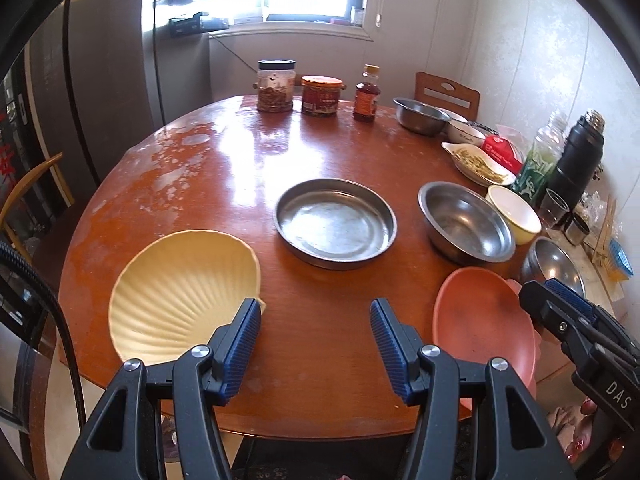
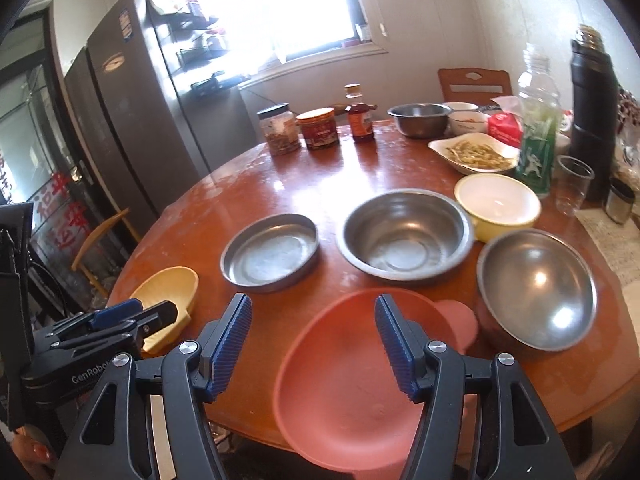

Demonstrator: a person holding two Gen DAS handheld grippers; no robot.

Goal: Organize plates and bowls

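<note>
Nearest the table's front edge, the pink plate (image 2: 360, 384) lies flat on the round wooden table (image 1: 224, 152), overhanging the rim slightly, with a small pink tab at its far right side. The right gripper (image 2: 314, 344) hangs over it with its fingers spread wide, grasping nothing; its right blue pad (image 2: 394, 344) sits above the plate's middle, the left one above bare wood. Just right of the plate stands a shiny steel bowl (image 2: 536, 288), close to its tab. Behind the plate, in a row, sit a flat steel pan (image 1: 335, 227), a steel basin (image 1: 466, 222) and a yellow bowl with a white inside (image 2: 498, 204), the last two nearly touching. At the left front rests the yellow shell-shaped dish (image 1: 184, 294), and the left gripper (image 1: 316, 344) hovers beside it, likewise released and empty, its left finger over the dish's right edge and its right finger above open table between dish and plate. Farther back on the right lie a white dish of food strips (image 2: 476, 154), a red tissue pack (image 2: 506, 128), a clear bottle with green contents (image 2: 538, 148), a black flask (image 2: 594, 112) and a clear cup (image 2: 574, 190). Along the far edge stand a dark-lidded jar (image 1: 276, 86), a red-labelled jar (image 1: 321, 95), a sauce bottle (image 1: 366, 94) and another steel bowl (image 1: 420, 115).
</note>
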